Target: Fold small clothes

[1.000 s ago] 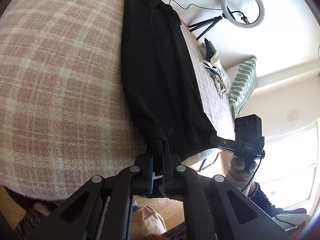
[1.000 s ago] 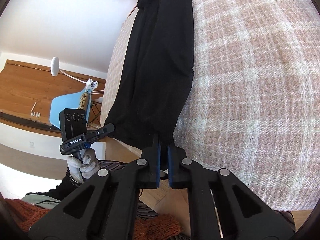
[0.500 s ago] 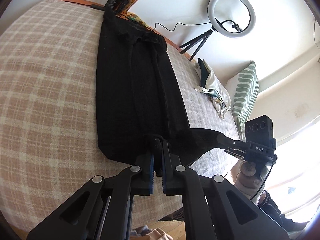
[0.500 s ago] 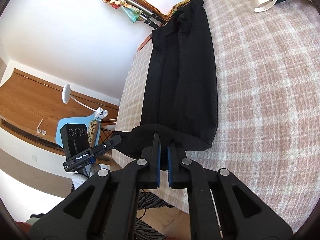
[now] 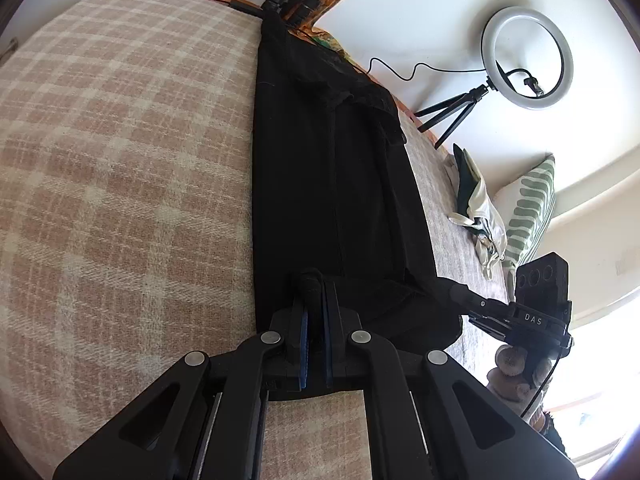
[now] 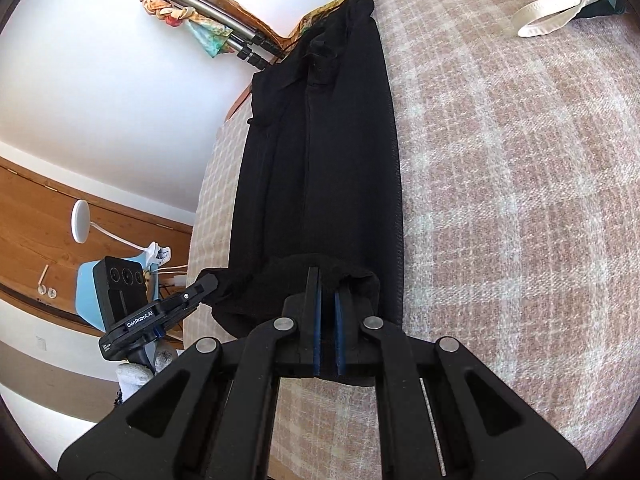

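A long black garment (image 5: 332, 168) lies stretched along a pink-and-cream checked blanket (image 5: 120, 168), its far end reaching the bed's far edge. My left gripper (image 5: 314, 286) is shut on one near corner of the black garment's hem. In the right wrist view the same black garment (image 6: 320, 160) runs away from me, and my right gripper (image 6: 327, 280) is shut on the other near corner. The near hem is lifted and curled over the cloth that still lies flat. Each gripper shows in the other's view: the right one (image 5: 460, 290), the left one (image 6: 208, 282).
A ring light (image 5: 526, 58) on a tripod stands against the far wall. A green striped pillow (image 5: 530, 208) and a crumpled cream-and-green cloth (image 5: 480, 212) lie right of the garment. Tripod legs (image 6: 224, 10) lean at the bed's far edge. A blue chair (image 6: 86, 292) stands beside the bed.
Both grippers have carried the garment's near hem up and forward over the bed. The hem, which hung at the bed's near edge, now curls over the flat part.
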Available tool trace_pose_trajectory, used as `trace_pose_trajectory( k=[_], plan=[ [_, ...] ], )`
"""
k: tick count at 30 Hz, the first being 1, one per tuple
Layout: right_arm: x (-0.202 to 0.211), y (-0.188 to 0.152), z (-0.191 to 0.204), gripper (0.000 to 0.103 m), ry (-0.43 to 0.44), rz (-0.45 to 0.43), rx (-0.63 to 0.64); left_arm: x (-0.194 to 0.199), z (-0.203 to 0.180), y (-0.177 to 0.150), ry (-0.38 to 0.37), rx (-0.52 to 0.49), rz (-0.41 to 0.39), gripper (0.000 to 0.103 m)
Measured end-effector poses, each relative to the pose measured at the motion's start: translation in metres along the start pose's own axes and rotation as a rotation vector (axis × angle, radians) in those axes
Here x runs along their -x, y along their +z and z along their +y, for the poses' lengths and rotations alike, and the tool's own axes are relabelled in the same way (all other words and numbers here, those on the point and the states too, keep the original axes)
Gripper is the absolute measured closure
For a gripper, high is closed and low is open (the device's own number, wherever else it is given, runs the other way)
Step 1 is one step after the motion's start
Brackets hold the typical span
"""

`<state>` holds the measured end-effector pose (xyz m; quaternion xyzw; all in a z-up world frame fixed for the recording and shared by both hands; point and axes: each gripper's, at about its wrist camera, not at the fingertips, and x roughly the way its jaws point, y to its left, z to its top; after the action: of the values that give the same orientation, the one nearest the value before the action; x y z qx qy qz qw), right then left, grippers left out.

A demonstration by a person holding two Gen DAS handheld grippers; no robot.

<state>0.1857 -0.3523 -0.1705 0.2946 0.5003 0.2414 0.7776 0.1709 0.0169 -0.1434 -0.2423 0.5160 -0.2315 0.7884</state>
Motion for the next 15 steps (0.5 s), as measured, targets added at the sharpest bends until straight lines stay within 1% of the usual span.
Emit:
trace_pose_trajectory(
  k=[3,6,7,8,10,14,15],
  plan=[
    [-0.003,0.004,-0.003,0.096,0.005,0.003,-0.01,0.0,-0.002,0.002,-0.001,-0.007,-0.012,0.099],
    [0.004,0.009,-0.004,0.095,0.002,-0.018,-0.018,0.007,-0.002,0.011,-0.004,0.006,-0.044,0.095],
    [0.008,0.011,-0.002,0.088,-0.005,-0.029,-0.012,0.012,-0.002,0.014,-0.012,0.009,-0.069,0.095],
    [0.015,0.013,0.0,0.077,-0.012,-0.053,0.003,0.02,-0.003,0.016,-0.009,0.004,-0.099,0.095],
    [0.03,0.013,0.009,0.067,-0.027,-0.106,0.046,0.032,-0.007,0.018,-0.003,-0.029,-0.139,0.095],
    [0.039,0.007,0.029,0.067,-0.022,-0.11,0.154,0.039,-0.023,0.011,0.012,-0.143,-0.158,0.094],
    [0.036,0.006,0.032,0.067,-0.041,-0.108,0.177,0.034,-0.025,0.012,0.032,-0.151,-0.147,0.094]
  ],
)
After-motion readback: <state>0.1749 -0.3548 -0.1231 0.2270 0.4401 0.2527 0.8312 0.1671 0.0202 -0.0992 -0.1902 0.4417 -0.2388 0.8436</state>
